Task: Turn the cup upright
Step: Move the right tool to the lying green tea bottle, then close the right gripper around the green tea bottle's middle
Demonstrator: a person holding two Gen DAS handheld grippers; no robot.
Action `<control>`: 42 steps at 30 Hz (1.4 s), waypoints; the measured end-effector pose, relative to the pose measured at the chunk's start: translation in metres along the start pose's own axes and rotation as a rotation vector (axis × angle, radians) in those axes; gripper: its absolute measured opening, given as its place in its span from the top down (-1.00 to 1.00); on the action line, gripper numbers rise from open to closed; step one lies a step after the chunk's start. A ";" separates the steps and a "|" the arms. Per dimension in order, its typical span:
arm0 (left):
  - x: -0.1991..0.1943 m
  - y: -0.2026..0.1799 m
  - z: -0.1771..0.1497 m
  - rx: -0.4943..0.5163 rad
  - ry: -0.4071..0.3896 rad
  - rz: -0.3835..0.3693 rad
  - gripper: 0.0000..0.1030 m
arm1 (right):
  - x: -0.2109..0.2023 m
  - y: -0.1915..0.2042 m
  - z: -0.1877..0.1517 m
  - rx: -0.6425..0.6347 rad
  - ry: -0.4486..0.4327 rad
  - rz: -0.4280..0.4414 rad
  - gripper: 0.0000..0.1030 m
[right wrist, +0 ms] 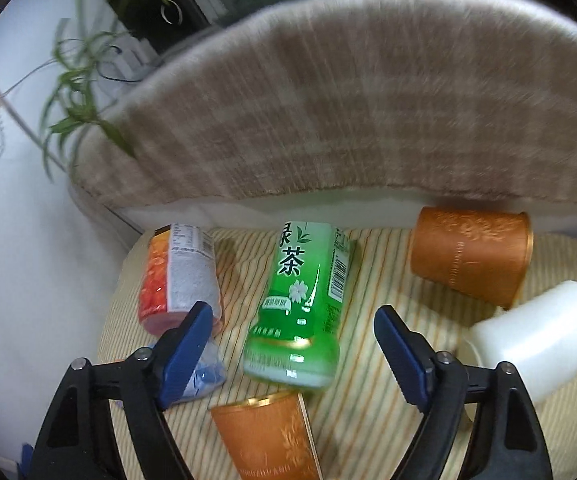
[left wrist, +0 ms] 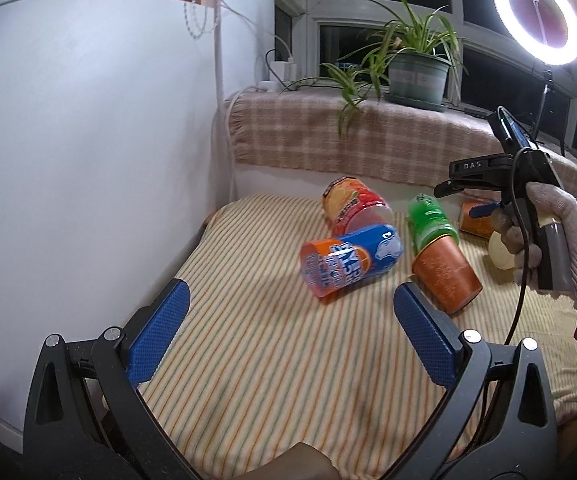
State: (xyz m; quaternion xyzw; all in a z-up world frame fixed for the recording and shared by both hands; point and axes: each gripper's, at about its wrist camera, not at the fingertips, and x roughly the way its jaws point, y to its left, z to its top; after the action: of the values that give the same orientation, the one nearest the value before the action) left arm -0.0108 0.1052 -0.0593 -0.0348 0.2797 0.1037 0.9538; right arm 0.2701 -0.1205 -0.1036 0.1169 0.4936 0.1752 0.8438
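Several cups lie on their sides on a striped cloth (left wrist: 272, 352). A blue-orange cup (left wrist: 350, 262), a red-orange cup (left wrist: 352, 204), a green tea cup (left wrist: 430, 220) and an orange cup (left wrist: 446, 274) show in the left wrist view. My left gripper (left wrist: 288, 312) is open and empty, short of the blue-orange cup. My right gripper (right wrist: 294, 340) is open and empty, held over the green tea cup (right wrist: 302, 304). Near it lie an orange cup (right wrist: 266, 436), a second orange cup (right wrist: 470, 256), a white cup (right wrist: 536, 336) and the red-orange cup (right wrist: 178, 276). The right gripper (left wrist: 454, 188) also shows in the left wrist view, hovering above the cups.
A white wall (left wrist: 88, 160) runs along the left. A ledge covered with a plaid blanket (left wrist: 348, 136) stands behind the cups, with a potted plant (left wrist: 416, 76) on it. A ring light (left wrist: 536, 16) glows at the upper right. A gloved hand (left wrist: 568, 240) holds the right gripper.
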 end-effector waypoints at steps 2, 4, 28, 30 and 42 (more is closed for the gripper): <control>0.002 0.004 -0.001 -0.005 0.006 0.007 -1.00 | 0.008 0.000 0.003 0.003 0.016 -0.006 -0.62; 0.005 0.006 -0.002 -0.011 0.013 0.012 -1.00 | 0.022 0.002 0.007 -0.007 0.041 -0.019 -0.57; 0.009 0.018 -0.001 -0.037 0.011 0.041 -1.00 | 0.092 0.019 0.011 -0.042 0.153 -0.078 -0.26; 0.008 0.019 -0.001 -0.037 0.009 0.042 -1.00 | 0.091 0.020 0.011 -0.041 0.145 -0.070 -0.25; 0.003 0.018 0.000 -0.032 0.000 0.040 -1.00 | 0.053 0.027 0.021 -0.084 0.036 -0.054 -0.23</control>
State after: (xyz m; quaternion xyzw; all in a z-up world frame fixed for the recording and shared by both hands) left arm -0.0120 0.1230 -0.0616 -0.0442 0.2785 0.1272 0.9509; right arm 0.3075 -0.0748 -0.1257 0.0646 0.5039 0.1750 0.8434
